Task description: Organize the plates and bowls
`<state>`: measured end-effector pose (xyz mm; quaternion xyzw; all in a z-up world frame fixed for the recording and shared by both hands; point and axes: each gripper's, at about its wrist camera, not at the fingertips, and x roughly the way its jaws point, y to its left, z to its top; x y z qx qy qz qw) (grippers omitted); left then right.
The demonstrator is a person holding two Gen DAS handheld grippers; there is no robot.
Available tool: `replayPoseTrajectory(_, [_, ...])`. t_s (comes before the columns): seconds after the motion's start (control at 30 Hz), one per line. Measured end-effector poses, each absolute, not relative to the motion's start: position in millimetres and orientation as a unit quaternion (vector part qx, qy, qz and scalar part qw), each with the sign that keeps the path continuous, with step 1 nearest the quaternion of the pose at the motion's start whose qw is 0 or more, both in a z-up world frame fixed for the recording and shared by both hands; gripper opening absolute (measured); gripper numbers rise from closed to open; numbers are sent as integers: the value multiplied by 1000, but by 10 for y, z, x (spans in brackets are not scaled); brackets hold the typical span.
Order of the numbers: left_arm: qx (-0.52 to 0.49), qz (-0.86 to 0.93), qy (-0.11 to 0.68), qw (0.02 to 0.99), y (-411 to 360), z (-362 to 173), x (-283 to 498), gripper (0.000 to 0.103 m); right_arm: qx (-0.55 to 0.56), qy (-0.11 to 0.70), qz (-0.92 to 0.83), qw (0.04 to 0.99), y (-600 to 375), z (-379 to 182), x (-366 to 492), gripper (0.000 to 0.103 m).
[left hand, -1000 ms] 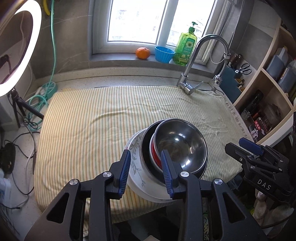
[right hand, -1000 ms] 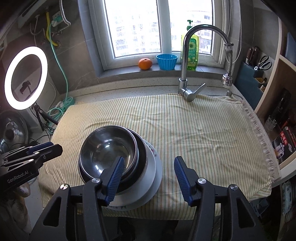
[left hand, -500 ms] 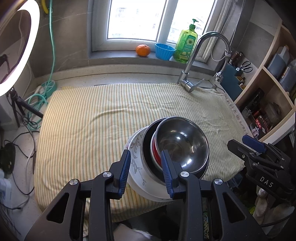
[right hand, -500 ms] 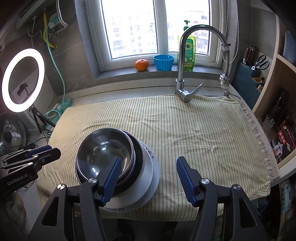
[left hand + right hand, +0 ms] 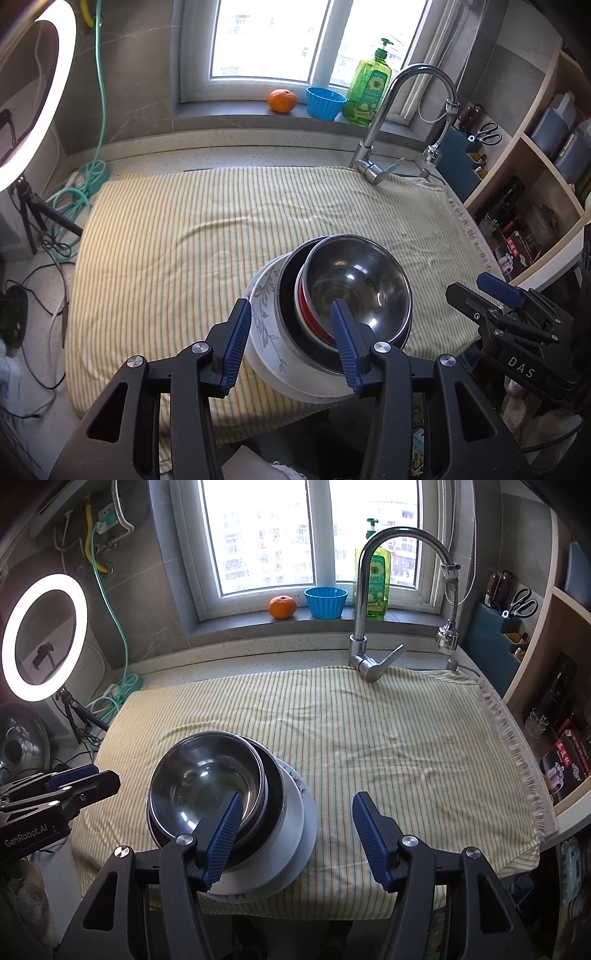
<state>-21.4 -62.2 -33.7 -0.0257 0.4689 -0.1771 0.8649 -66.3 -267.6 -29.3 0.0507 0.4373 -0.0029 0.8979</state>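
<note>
A stack of dishes sits near the front edge of the striped cloth [image 5: 177,236]: a steel bowl [image 5: 354,280] on top, a red-rimmed bowl [image 5: 303,314] and a dark bowl under it, and a white flowered plate [image 5: 269,332] at the bottom. The stack also shows in the right wrist view [image 5: 207,782]. My left gripper [image 5: 291,343] is open and empty, held just in front of the stack. My right gripper [image 5: 295,834] is open and empty, to the right of the stack and short of it.
A faucet [image 5: 369,602] stands at the back of the cloth. An orange [image 5: 282,607], a blue cup [image 5: 325,602] and a green soap bottle [image 5: 373,579] sit on the windowsill. Shelves [image 5: 535,177] are at the right, a ring light [image 5: 44,635] at the left.
Both grippers have drawn back a little from the stack. The left gripper's jaws have opened wider. The stack has not moved.
</note>
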Motion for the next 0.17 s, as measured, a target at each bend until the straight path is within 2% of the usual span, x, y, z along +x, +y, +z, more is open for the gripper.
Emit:
replayPoseTrajectory(0.07, [-24, -174, 466, 867, -628, -331, -210, 46, 51, 437, -3, 898, -2685, -296, -659, 58])
replayPoseTrajectory(0.1, [-24, -174, 467, 867, -629, -333, -206, 54, 52, 438, -3, 898, -2691, -297, -656, 58])
replayPoseTrajectory(0.17, [-26, -173, 468, 866, -626, -337, -199, 56, 52, 439, -2, 897, -2694, -300, -647, 58])
